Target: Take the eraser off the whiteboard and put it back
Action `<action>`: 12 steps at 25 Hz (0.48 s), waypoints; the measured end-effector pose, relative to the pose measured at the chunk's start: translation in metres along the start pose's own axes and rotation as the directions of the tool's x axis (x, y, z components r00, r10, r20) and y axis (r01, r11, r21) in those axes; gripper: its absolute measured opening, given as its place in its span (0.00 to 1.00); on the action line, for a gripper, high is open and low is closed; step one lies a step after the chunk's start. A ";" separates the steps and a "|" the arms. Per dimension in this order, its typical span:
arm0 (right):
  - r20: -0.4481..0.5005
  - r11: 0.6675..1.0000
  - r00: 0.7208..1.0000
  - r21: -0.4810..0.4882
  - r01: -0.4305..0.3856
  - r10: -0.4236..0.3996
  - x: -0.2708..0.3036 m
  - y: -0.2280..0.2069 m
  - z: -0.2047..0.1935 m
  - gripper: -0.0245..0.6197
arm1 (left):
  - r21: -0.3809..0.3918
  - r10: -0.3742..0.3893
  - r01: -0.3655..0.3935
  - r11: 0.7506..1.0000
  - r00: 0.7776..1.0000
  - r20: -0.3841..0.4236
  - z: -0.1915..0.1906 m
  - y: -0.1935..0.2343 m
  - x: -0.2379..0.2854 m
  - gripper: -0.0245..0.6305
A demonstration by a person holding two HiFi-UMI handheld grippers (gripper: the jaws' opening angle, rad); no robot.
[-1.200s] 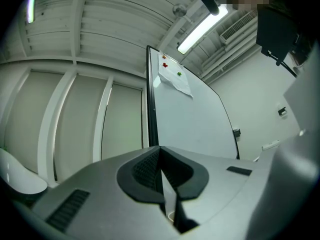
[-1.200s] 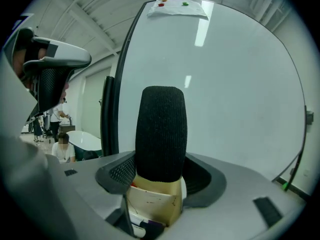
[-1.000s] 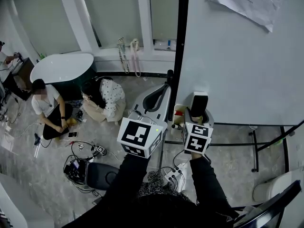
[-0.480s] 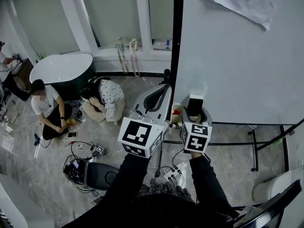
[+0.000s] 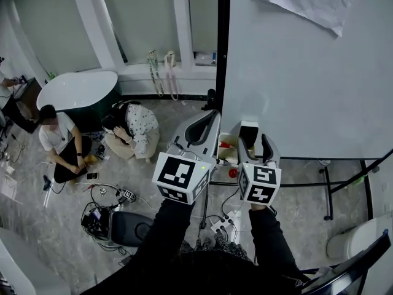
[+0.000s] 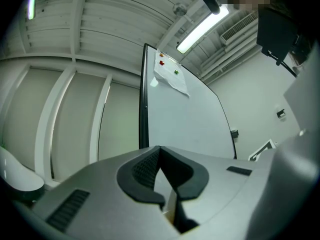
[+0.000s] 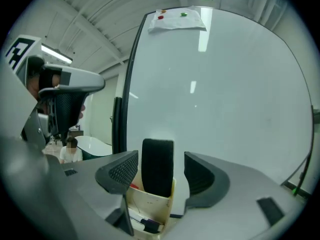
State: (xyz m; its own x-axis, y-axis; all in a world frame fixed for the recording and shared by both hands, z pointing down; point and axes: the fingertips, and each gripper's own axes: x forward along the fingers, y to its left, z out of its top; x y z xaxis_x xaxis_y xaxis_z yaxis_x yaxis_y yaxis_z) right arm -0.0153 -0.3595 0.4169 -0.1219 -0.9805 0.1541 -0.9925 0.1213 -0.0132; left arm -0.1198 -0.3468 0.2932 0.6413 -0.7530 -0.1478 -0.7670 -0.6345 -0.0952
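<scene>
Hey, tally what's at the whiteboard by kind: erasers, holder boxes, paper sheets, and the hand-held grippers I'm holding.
Eraser: 1
Cream holder box: 1
Paper sheet: 1
Hand-held grippers: 2 (left hand-held gripper, right hand-held gripper)
Total: 5

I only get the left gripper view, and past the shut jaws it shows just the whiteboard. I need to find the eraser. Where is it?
Observer: The eraser stands upright in a cream holder by the lower left corner of the whiteboard.
Operator: Is the right gripper clamped on it?
Observer: No. The right gripper is open. The eraser stands in the gap between its jaws, with space on both sides.
Operator: Is anything else in that holder?
Observer: What look like markers lie in its lower part, below the eraser.
</scene>
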 end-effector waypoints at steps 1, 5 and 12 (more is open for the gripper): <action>0.019 1.000 1.000 -0.006 0.002 -0.002 -0.004 -0.002 0.007 0.47 | -0.001 -0.002 0.002 1.000 1.000 -0.001 0.000 -0.002 0.000 0.05; 0.055 1.000 0.998 -0.015 0.009 -0.008 -0.020 -0.014 0.028 0.47 | 0.000 -0.004 0.004 1.000 1.000 -0.009 -0.003 -0.008 0.003 0.05; 0.135 1.000 0.991 -0.011 0.028 -0.026 -0.050 -0.038 0.063 0.39 | -0.002 0.001 -0.001 1.000 1.000 -0.026 -0.008 -0.020 0.005 0.05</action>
State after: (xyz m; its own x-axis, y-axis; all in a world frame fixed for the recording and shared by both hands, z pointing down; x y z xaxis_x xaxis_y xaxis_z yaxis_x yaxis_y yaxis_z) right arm 0.0285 -0.3246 0.3477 -0.0952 -0.9953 0.0200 -0.9954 0.0953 0.0022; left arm -0.1012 -0.3394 0.3025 0.6408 -0.7580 -0.1218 -0.7676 -0.6341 -0.0927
